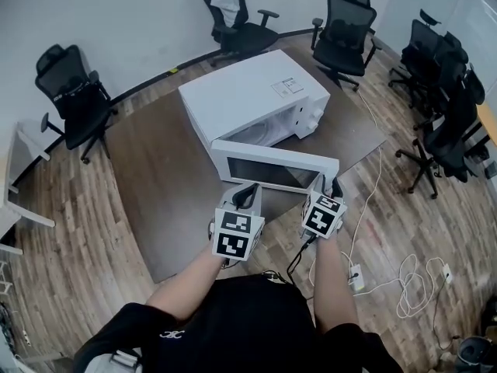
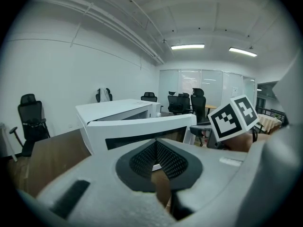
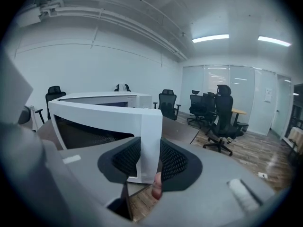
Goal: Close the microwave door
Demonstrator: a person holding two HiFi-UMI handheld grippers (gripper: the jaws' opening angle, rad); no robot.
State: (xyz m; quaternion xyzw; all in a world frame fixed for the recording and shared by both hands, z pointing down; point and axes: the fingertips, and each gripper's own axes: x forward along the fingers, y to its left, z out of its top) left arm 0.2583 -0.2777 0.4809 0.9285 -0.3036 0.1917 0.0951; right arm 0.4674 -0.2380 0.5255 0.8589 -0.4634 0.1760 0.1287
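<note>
Microwave door (image 1: 272, 165) stands ajar at frame centre, swung out from the white microwave (image 1: 256, 92) on a brown table (image 1: 155, 169). Right gripper (image 3: 150, 160) clamps the door's free edge between its pads. Left gripper (image 2: 156, 157), jaws together and empty, sits just below the door's front.

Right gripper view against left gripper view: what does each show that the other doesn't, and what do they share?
Right gripper view only: the right gripper with its jaws closed on the free end of the microwave door. Left gripper view only: the left gripper with its jaws together and nothing between them, facing the door's front, and the right gripper's marker cube off to the right. Both: the open door, the white microwave behind it and office chairs beyond.
</note>
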